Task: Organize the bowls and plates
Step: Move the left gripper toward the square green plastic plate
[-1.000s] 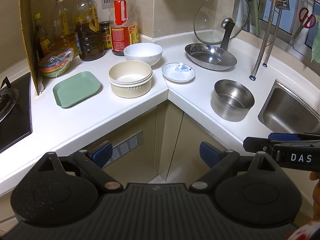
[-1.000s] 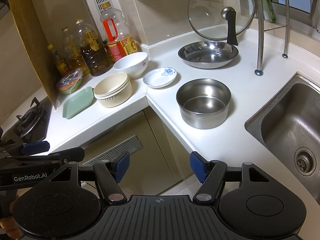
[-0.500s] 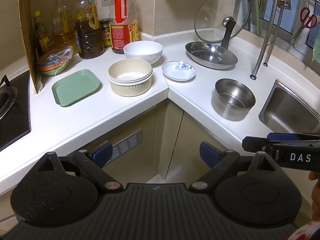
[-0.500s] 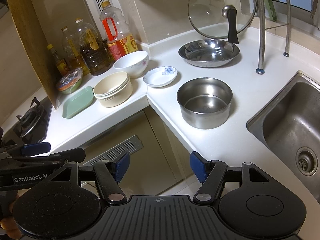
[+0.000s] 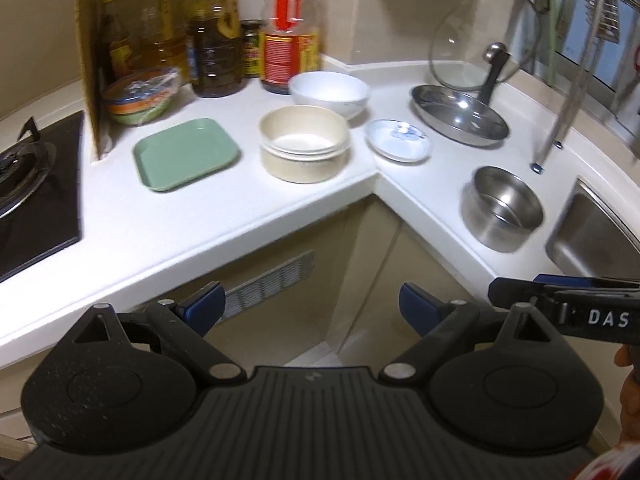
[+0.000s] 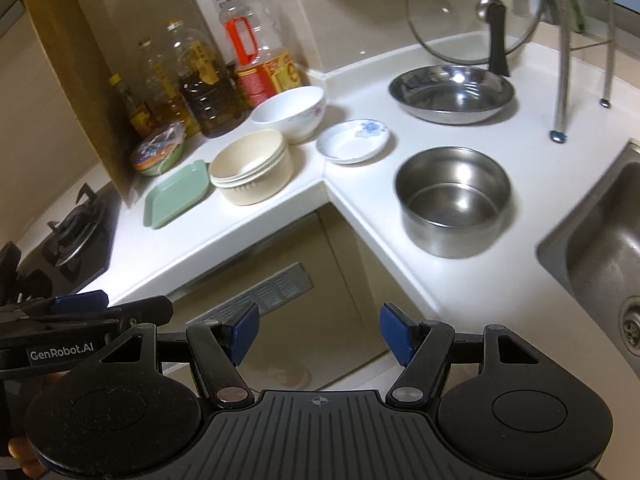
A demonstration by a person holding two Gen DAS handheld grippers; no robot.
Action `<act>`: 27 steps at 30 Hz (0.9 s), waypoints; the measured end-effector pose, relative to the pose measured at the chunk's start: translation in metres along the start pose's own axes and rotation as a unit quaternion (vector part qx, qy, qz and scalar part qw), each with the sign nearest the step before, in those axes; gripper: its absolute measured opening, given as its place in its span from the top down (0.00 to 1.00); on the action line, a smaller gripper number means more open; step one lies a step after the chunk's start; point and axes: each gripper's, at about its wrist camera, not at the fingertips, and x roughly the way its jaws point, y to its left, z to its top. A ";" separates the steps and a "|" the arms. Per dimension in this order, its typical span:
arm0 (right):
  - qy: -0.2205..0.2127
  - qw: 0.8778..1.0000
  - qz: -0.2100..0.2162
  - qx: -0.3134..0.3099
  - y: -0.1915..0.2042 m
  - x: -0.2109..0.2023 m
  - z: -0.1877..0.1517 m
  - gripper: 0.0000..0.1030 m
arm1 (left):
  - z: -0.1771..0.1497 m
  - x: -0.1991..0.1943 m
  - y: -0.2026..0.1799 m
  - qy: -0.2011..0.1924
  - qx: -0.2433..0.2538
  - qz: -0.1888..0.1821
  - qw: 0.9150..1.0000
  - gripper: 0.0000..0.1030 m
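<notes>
On the white corner counter sit a green square plate (image 5: 186, 153) (image 6: 178, 193), a beige stacked bowl (image 5: 304, 148) (image 6: 252, 166), a white bowl (image 5: 329, 92) (image 6: 289, 113), a small white saucer with a blue flower (image 5: 400, 145) (image 6: 353, 140), a deep steel bowl (image 5: 502, 207) (image 6: 454, 199) and a shallow steel dish (image 5: 460, 119) (image 6: 451, 94). My left gripper (image 5: 312, 309) (image 6: 108, 302) is open and empty, held in front of the counter edge. My right gripper (image 6: 319, 334) (image 5: 516, 286) is open and empty, below the deep steel bowl.
Oil and sauce bottles (image 5: 208, 40) stand at the back wall beside a wrapped bowl (image 5: 138, 96). A glass lid (image 5: 480, 40) leans behind the steel dish. A gas hob (image 5: 24, 184) lies at the left, a sink (image 6: 600, 240) at the right, rack legs (image 6: 562, 80) nearby.
Both grippers have moved forward toward the counter, so the dishes look larger and nearer. Both stay open. Nothing on the counter has moved.
</notes>
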 end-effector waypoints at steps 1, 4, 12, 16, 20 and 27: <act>0.000 1.000 0.004 0.001 0.000 0.003 0.002 0.35 | 0.001 0.000 0.006 -0.001 -0.002 0.004 1.000 0.10; 0.004 1.000 0.021 0.006 0.007 0.017 0.008 0.35 | 0.006 0.004 0.023 -0.003 -0.011 0.016 1.000 0.10; 0.026 0.998 0.058 0.015 0.034 0.067 0.029 0.35 | 0.025 0.020 0.079 -0.005 -0.039 0.047 0.998 0.10; 0.035 0.997 0.069 0.016 0.049 0.093 0.040 0.35 | 0.034 0.031 0.106 -0.001 -0.052 0.060 0.997 0.13; 0.042 0.996 0.079 0.015 0.065 0.122 0.051 0.35 | 0.044 0.047 0.134 0.006 -0.071 0.064 0.995 0.14; 0.041 0.995 0.088 0.009 0.102 0.173 0.067 0.35 | 0.059 0.078 0.174 0.017 -0.097 0.075 0.992 0.21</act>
